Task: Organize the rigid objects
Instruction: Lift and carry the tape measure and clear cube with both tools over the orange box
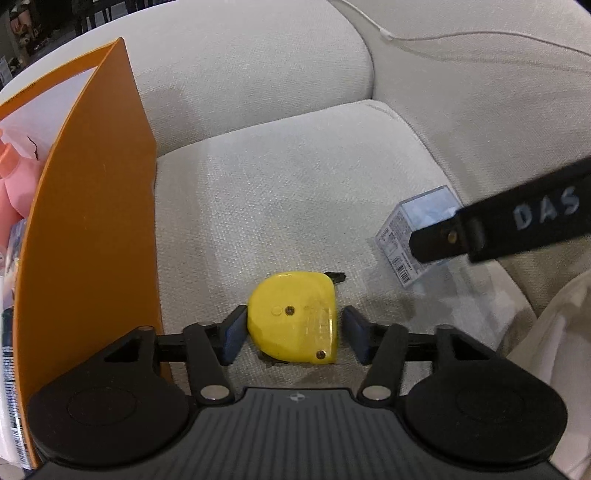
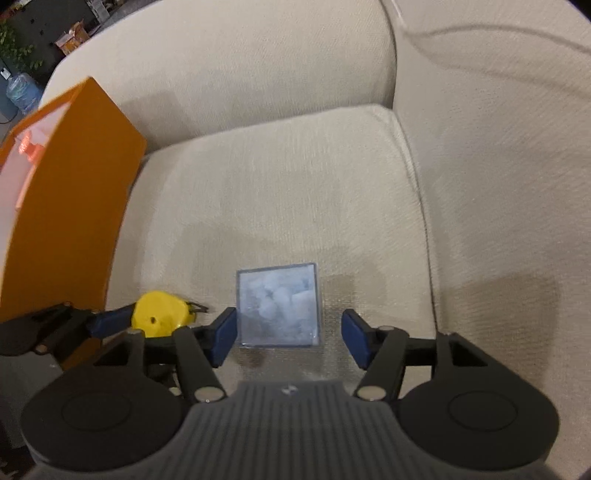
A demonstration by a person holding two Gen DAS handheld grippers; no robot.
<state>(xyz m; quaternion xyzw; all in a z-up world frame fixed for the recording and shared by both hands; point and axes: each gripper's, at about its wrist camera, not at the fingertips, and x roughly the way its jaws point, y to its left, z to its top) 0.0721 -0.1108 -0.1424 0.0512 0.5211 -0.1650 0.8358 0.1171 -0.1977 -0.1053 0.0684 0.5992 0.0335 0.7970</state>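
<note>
Left gripper (image 1: 291,334): jaws apart, straddling the yellow tape measure (image 1: 293,320). The left pad looks to be touching its side and the right pad stands just clear, so no grip yet. The tape measure lies flat on the seat cushion (image 1: 288,192).

Right gripper (image 2: 288,338): jaws apart around the clear box (image 2: 277,304), which holds pale lumps. The left pad is just beside the box's edge, with a gap on the right. The box also rests on the cushion.

Progress, judged: both items are still loose on the seat and neither is lifted. The orange bin (image 1: 92,221) stands just left of the tape measure and already holds pink items (image 1: 14,177), so some sorting appears done. Two pieces left in view.

Surface: beige woven sofa, soft, so items may tip when squeezed. A thin white cable (image 1: 443,35) trails over the backrest. Beyond the sofa the room is dim; a water jug (image 2: 22,92) and a plant (image 2: 14,51) stand far left.
</note>
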